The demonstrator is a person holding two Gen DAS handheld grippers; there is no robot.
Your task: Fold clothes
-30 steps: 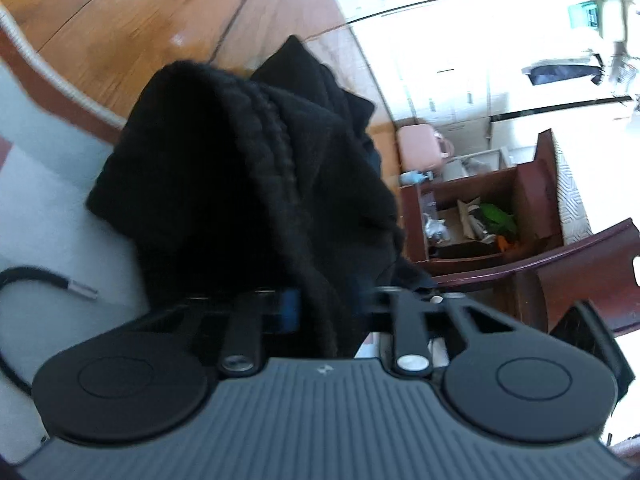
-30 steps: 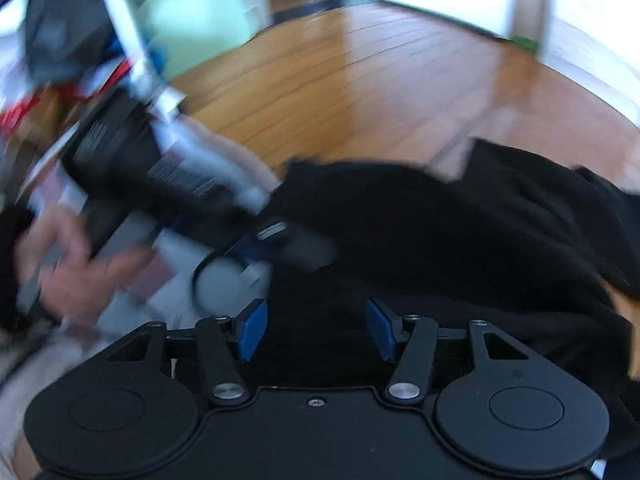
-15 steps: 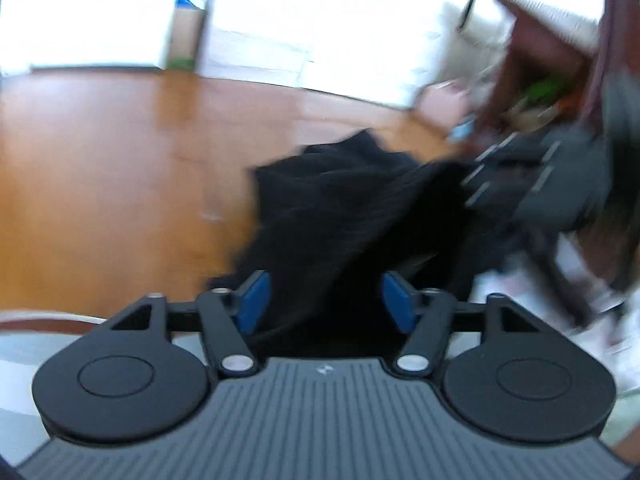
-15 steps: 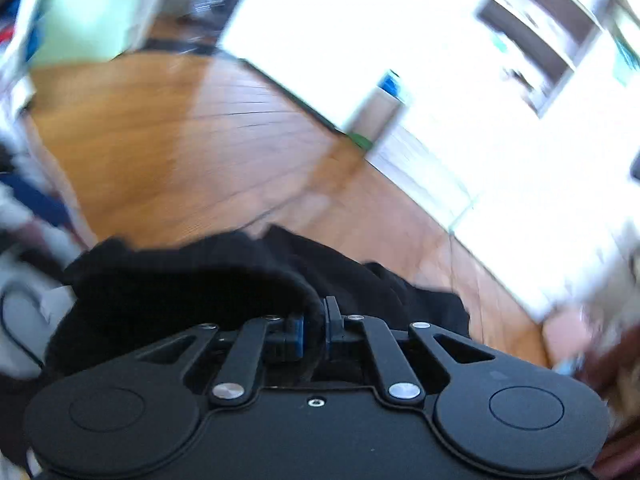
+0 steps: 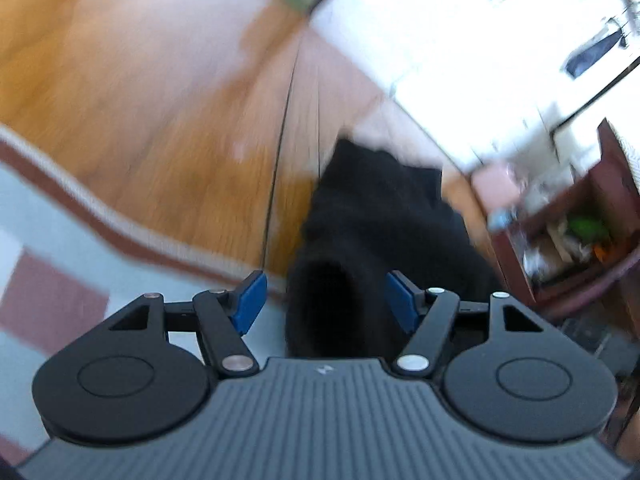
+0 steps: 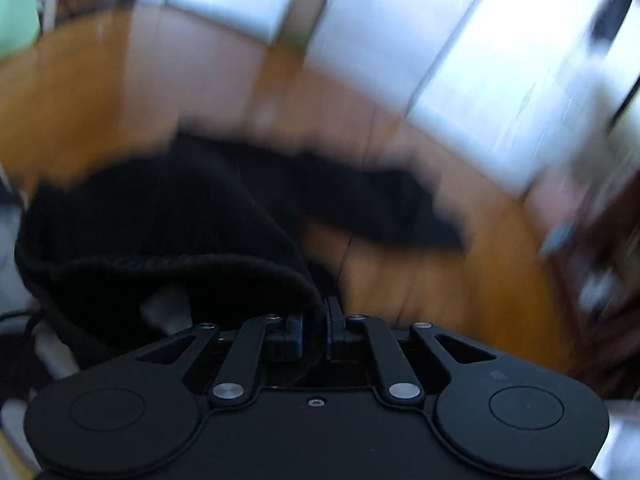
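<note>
Both views heavily motion-blurred; fine detail limited.

Left tongs (image 5: 323, 300): the two blue pads stand well apart, nothing clamped between them. A rounded fold of the black garment (image 5: 384, 216) bulges up in the gap between the pads; whether it touches either pad cannot be told. Tong body is matte black plastic with round pivot discs and a ribbed grey housing at the bottom of the view.

Right tongs (image 6: 315, 326): pads drawn together, clamped on a thick rolled edge of the black garment (image 6: 168, 216). The edge shows a ribbed, knitted texture and curves in an arch to the left of the pads. From there the cloth spreads up and to the right as a soft, dark, lumpy mass, with one flat pointed end trailing out over the floor.

Garment location: in the left wrist view it lies partly on the wooden floor (image 5: 152, 92), running away from the tongs toward the far wall. Fabric is thick and matte, no pattern visible.

Floor: glossy orange-brown planks with dark seams. At lower left, a rug (image 5: 48, 240) with a pale grey field, a dark red block and a red-and-cream border strip. At right, a dark red-brown wooden shelf (image 5: 580, 248) holding small cluttered items, too blurred to identify.
</note>
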